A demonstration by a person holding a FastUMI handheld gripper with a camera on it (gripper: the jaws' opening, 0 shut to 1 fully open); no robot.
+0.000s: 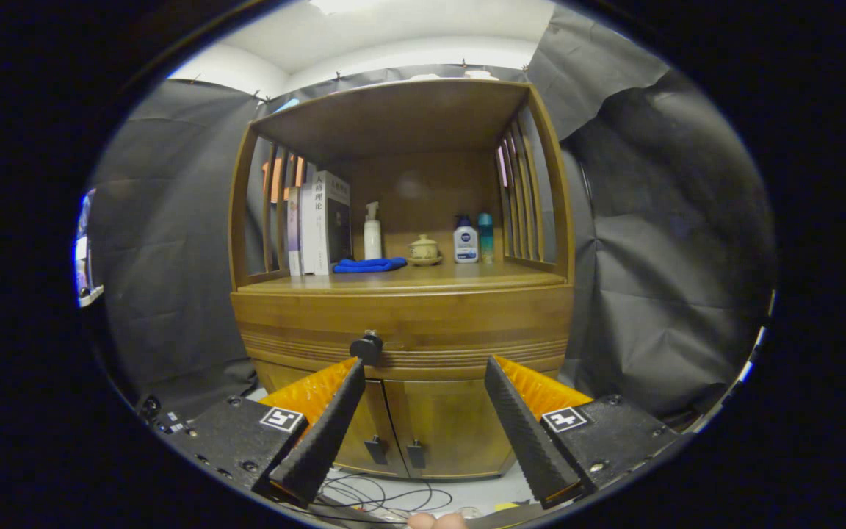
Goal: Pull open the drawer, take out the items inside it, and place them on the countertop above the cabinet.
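The gripper (pixel 423 367) gapes wide before the shut drawer (pixel 401 323). Its knob (pixel 366 347) sits by the left fingertip, apart from it.

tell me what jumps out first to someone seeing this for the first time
The wooden cabinet stands straight ahead of the gripper, whose fingers are spread wide open and hold nothing. The drawer's dark round knob sits just above the tip of the left finger, with the drawer shut. On the countertop beyond, a blue cloth lies beside upright books, with bottles and a small lidded pot further back.
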